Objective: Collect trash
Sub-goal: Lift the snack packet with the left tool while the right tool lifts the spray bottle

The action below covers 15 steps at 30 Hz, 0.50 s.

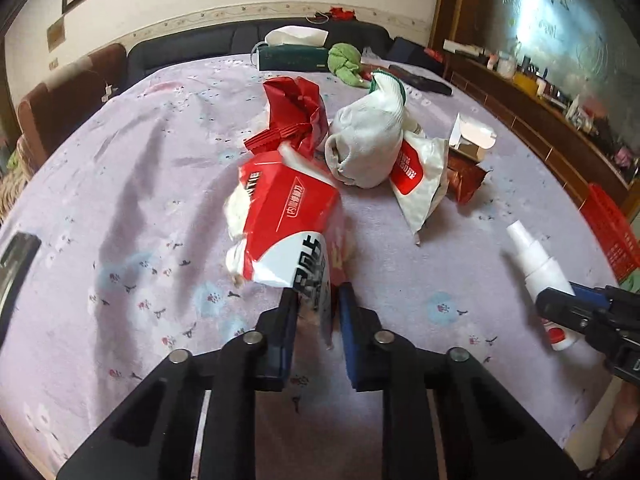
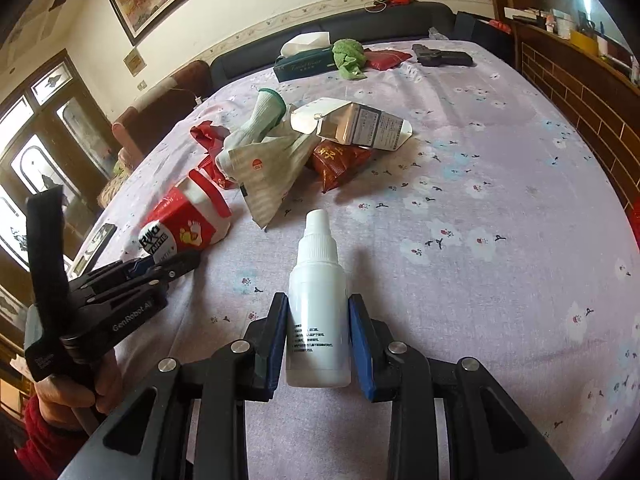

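Observation:
My left gripper [image 1: 318, 300] is shut on the near end of a red-and-white tissue pack [image 1: 280, 216], which lies on the lilac floral tablecloth [image 1: 120, 200]. The right wrist view shows that gripper [image 2: 180, 264] at the left, pinching the pack [image 2: 188, 224]. My right gripper [image 2: 318, 300] is shut on a white plastic bottle [image 2: 318, 280] around its body, cap pointing away. In the left wrist view the bottle [image 1: 536, 256] and right gripper [image 1: 556, 296] sit at the right edge. Beyond lie a crumpled red wrapper [image 1: 296, 108], a white sachet [image 1: 420, 176], a brown snack bag [image 2: 336, 160] and an opened small carton [image 2: 360, 124].
A white sock [image 1: 368, 140] lies on the pile. At the far side sit a green tissue box [image 2: 304, 64], a green cloth [image 2: 348, 56] and a black object [image 2: 440, 56]. A red basket [image 1: 612, 236] stands off the table's right edge. A phone [image 1: 16, 256] lies at the left edge.

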Motion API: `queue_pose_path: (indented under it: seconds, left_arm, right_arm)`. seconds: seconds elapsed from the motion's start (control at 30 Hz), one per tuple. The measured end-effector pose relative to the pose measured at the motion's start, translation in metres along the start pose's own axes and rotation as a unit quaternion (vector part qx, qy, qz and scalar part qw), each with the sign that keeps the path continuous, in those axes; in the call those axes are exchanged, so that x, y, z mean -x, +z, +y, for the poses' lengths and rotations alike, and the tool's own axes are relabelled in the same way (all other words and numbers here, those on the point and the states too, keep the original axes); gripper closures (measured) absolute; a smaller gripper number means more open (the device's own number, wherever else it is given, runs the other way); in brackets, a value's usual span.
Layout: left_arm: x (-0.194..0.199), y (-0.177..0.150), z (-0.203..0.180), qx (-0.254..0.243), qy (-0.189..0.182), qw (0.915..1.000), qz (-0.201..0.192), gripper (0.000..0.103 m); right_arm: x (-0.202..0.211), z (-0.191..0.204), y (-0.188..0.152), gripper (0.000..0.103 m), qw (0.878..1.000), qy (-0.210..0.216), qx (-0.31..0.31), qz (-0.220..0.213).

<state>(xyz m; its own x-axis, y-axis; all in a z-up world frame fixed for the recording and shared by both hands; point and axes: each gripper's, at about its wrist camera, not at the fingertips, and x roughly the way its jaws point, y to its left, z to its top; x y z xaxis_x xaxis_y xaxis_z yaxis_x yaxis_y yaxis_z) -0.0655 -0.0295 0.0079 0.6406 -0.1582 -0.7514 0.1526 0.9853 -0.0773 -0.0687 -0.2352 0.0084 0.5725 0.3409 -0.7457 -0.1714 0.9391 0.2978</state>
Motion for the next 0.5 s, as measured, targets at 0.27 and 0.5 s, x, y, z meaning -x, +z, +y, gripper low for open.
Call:
queue_pose_path:
  seconds: [0.27, 0.5]
  left_arm:
    - [0.018, -0.007, -0.006, -0.007, 0.000, 0.9993, -0.037, 0.086]
    - [0.032, -0.007, -0.022, -0.026, -0.009, 0.9983, -0.052, 0.086]
  right_arm:
    - [0.001, 0.005, 0.000, 0.071, 1.000, -0.018, 0.009, -0.013]
    - [0.000, 0.008, -0.002, 0.071, 0.999, -0.027, 0.015, -0.020]
